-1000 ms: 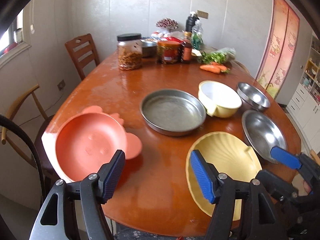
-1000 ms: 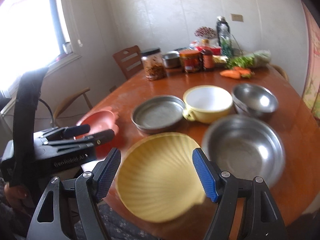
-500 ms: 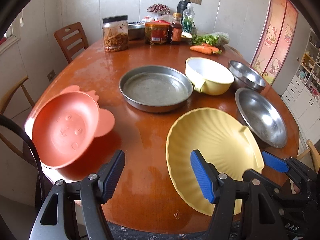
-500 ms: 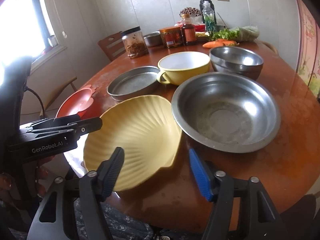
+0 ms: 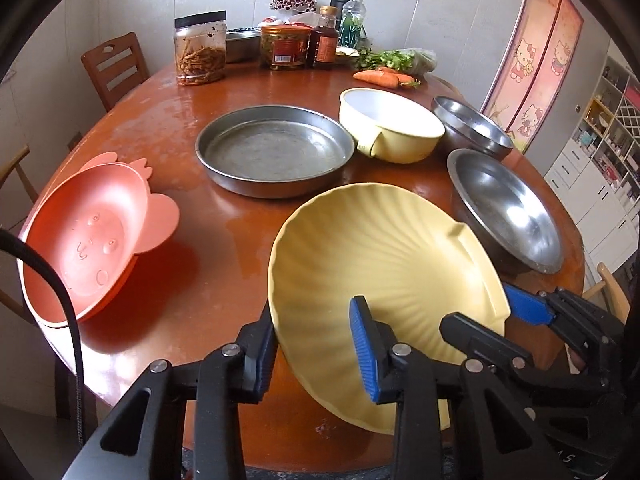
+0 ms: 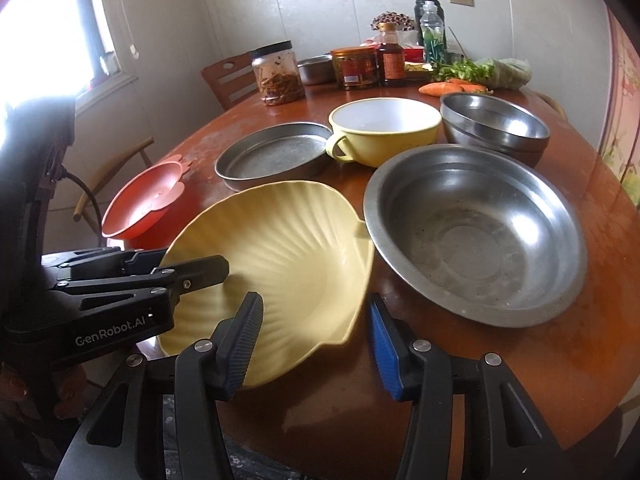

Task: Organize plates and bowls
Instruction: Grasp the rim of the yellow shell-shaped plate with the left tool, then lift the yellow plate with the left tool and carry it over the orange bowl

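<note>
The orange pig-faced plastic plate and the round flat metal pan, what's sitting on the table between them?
Nothing: in the left wrist view, only bare wooden table separates the orange pig-faced plastic plate from the round flat metal pan.

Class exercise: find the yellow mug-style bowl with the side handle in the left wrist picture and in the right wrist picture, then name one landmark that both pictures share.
Left wrist view: the yellow handled bowl sits upper right of centre, right of the flat steel pan.
Right wrist view: the yellow handled bowl sits upper centre, right of the same pan, handle turned toward it.
Shared landmark: the black-lidded jar at the table's far side.
</note>
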Motion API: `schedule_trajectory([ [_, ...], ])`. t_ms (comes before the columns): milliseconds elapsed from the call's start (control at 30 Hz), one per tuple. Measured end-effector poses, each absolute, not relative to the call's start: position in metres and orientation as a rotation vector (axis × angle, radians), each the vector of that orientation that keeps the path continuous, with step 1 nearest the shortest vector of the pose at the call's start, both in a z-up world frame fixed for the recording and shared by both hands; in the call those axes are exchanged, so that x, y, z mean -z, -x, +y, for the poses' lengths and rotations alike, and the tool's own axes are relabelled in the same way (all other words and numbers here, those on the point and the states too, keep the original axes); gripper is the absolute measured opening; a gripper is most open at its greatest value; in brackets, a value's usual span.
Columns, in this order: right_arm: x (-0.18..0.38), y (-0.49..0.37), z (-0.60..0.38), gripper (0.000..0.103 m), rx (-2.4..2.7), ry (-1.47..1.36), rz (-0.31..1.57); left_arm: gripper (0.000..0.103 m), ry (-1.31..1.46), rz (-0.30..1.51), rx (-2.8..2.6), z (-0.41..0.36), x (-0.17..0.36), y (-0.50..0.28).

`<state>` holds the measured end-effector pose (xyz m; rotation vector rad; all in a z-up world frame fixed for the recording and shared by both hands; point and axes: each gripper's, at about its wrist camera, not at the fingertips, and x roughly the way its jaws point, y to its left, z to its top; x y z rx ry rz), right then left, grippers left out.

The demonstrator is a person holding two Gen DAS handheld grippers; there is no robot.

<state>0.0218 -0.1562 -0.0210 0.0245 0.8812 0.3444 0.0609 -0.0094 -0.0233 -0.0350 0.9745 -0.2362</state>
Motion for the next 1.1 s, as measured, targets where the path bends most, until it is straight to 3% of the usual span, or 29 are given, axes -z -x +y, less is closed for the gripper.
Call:
schedule_trajectory([
  [1100,-0.038,-0.102,0.019,0.055,-0.669,0.18,0.777,0.036,0.19,0.817,-0.141,0.15,-0.037,-0.061],
])
